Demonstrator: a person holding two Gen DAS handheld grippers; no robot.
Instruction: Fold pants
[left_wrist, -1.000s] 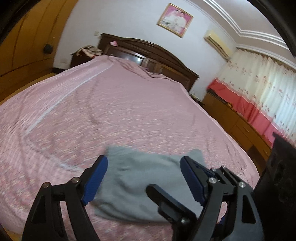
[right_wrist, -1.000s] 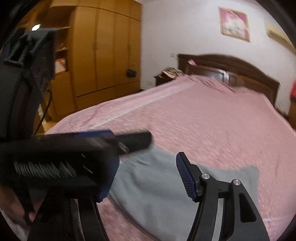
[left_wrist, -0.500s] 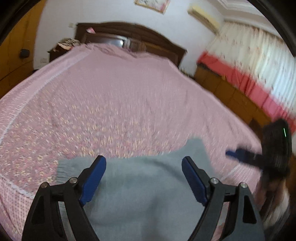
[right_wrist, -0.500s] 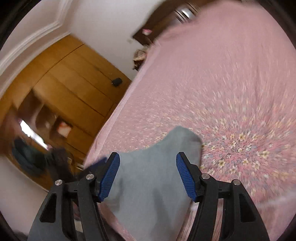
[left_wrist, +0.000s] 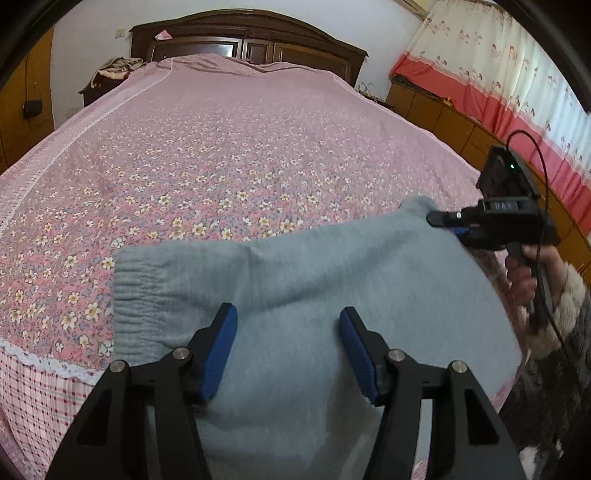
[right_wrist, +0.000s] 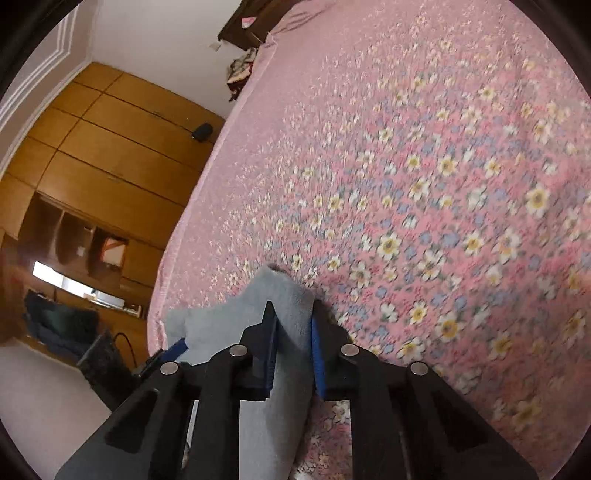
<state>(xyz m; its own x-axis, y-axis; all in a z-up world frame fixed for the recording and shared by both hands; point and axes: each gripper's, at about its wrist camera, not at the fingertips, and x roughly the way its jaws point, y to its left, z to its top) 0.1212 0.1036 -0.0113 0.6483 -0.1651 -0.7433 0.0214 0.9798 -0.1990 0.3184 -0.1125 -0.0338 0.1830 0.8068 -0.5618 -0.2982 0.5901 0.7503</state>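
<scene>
Fingers of the right gripper (right_wrist: 293, 350) have just closed, pinching the pants (left_wrist: 314, 295) corner; left gripper (left_wrist: 288, 350) fingers, narrowing, stand spread above the pants, lying crosswise on the bed (left_wrist: 240, 147), waistband left.

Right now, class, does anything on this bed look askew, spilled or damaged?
Nothing is spilled or damaged. The grey fleece pants lie part-folded at the near edge of the pink floral bedspread, with one corner pinched up by the right hand-held gripper. The left hand-held gripper, jaws just closing, grips nothing yet.
</scene>
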